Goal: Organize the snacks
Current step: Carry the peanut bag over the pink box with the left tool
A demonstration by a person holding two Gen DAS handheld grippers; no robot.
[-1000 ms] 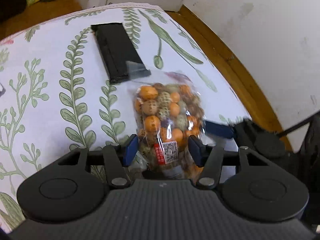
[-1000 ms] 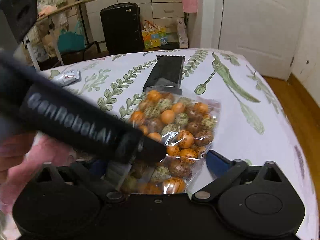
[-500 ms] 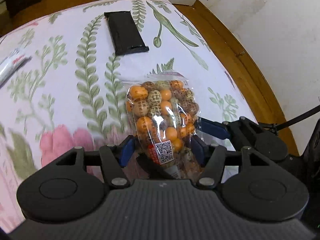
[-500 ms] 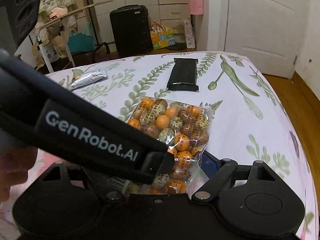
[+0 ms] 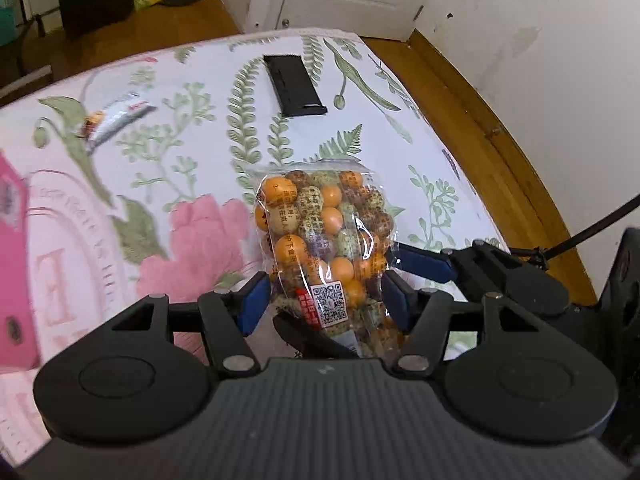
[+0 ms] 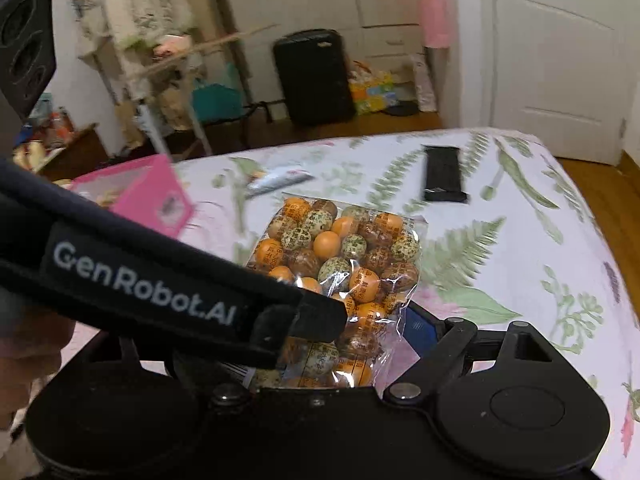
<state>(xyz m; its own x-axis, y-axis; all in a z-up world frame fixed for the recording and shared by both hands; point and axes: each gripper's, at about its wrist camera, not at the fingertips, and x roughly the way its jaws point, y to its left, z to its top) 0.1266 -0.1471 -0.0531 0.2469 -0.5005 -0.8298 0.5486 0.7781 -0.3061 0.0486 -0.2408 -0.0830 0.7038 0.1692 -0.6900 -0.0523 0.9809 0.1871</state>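
A clear bag of orange, brown and speckled candy balls (image 5: 325,236) is held up above the floral tablecloth (image 5: 192,144). Both grippers hold its lower end. My left gripper (image 5: 326,302) has its blue pads on either side of the bag's base and is shut on it. My right gripper (image 6: 344,344) also grips the bag (image 6: 340,252); its left finger is hidden behind the left gripper's black body (image 6: 140,280). A black snack bar (image 5: 294,85) and a silver wrapper (image 5: 116,118) lie farther back on the table.
A pink box (image 6: 136,194) stands at the table's left side; it also shows in the left wrist view (image 5: 12,264). The table's right edge drops to a wooden floor (image 5: 500,152) by a white wall. A black suitcase (image 6: 312,76) and a door stand beyond the table.
Both grippers have lifted the candy bag and drawn it back and to the left. The black bar looks farther away, and the silver wrapper and pink box have come into view.
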